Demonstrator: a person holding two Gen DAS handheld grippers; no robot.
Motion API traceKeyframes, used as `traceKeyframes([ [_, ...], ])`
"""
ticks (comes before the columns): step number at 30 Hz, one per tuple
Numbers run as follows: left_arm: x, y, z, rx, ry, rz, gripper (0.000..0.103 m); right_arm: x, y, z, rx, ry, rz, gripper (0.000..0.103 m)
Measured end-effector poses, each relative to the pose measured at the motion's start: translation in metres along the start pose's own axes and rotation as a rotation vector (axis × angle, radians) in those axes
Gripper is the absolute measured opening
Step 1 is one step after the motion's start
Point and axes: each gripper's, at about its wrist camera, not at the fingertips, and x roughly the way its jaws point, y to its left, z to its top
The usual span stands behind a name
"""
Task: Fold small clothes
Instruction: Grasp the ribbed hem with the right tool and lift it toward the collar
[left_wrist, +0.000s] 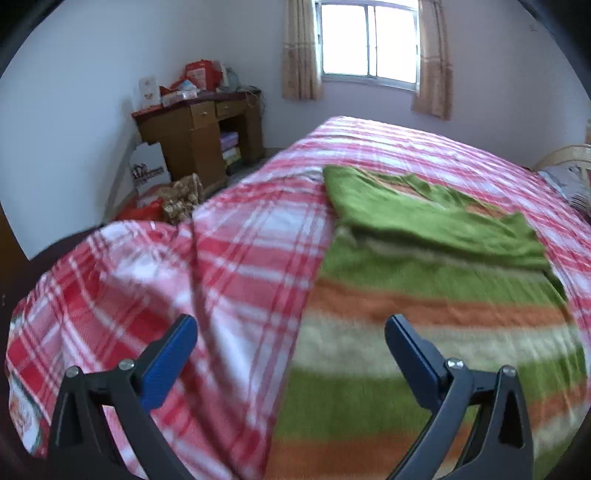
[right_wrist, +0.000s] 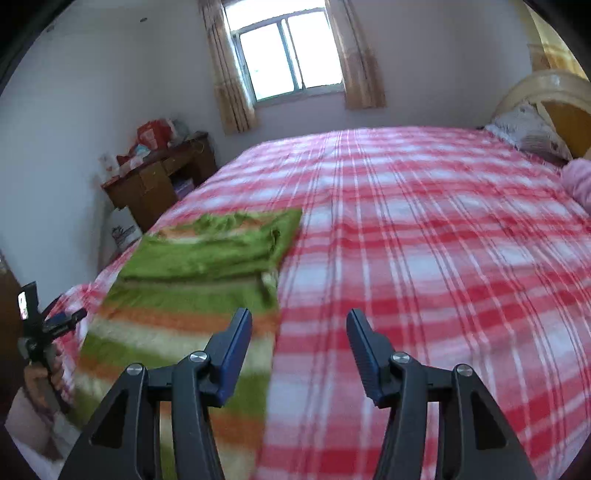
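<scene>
A small green, orange and cream striped garment (left_wrist: 424, 295) lies flat on the red plaid bedspread (left_wrist: 221, 266), its far part folded over in plain green. My left gripper (left_wrist: 291, 328) is open and empty, hovering over the garment's near left edge. In the right wrist view the garment (right_wrist: 192, 295) lies at the left. My right gripper (right_wrist: 299, 325) is open and empty above the garment's near right edge. The left gripper (right_wrist: 55, 325) shows at the far left of that view, held in a hand.
The bedspread (right_wrist: 424, 240) stretches wide to the right. A wooden desk (left_wrist: 199, 129) with clutter stands in the far left corner, with bags on the floor beside it. A pillow (right_wrist: 528, 129) and headboard (right_wrist: 554, 88) are at the far right. A window (left_wrist: 369, 37) is in the back wall.
</scene>
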Motion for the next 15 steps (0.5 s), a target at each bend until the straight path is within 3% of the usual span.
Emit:
traceKeyframes([
  [9,-0.041,-0.011,-0.047,0.066,0.005,-0.034,0.103,-0.014,0.026,-0.083,-0.098,0.224,0.117,0.054],
  [15,-0.063,-0.014,-0.046,0.099,-0.060,-0.045,0.103,0.000,0.045,-0.129,-0.074,0.341,0.225,0.054],
])
